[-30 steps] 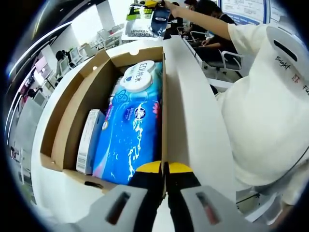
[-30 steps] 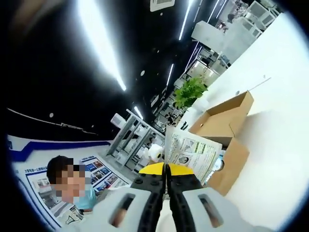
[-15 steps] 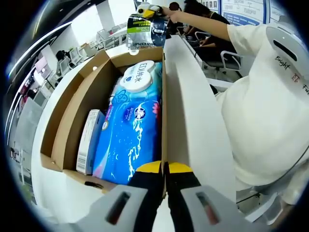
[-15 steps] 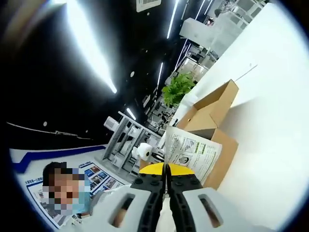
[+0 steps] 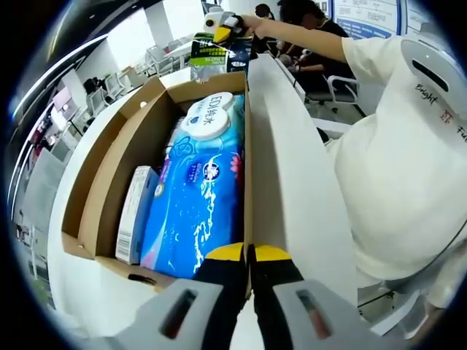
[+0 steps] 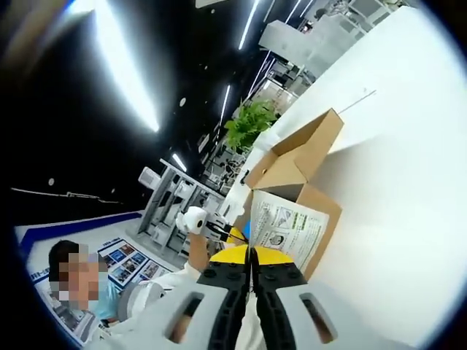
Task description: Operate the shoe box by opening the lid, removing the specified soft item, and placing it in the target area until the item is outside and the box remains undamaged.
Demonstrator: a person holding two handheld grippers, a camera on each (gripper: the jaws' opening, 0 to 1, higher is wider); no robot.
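The right gripper [image 6: 252,255], closed on the soft packet [image 6: 286,232], pinches its thin, probably light, floppy edge

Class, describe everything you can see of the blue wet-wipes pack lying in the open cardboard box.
The wet-wipes pack is a soft, glossy blue plastic pouch with white and pink print and a white oval flip lid at its far end, shut. It lies flat and lengthwise in the cardboard box, against the box's right wall, with a slim white carton alongside. The left gripper, closed on the box edge, overlaps its near end.
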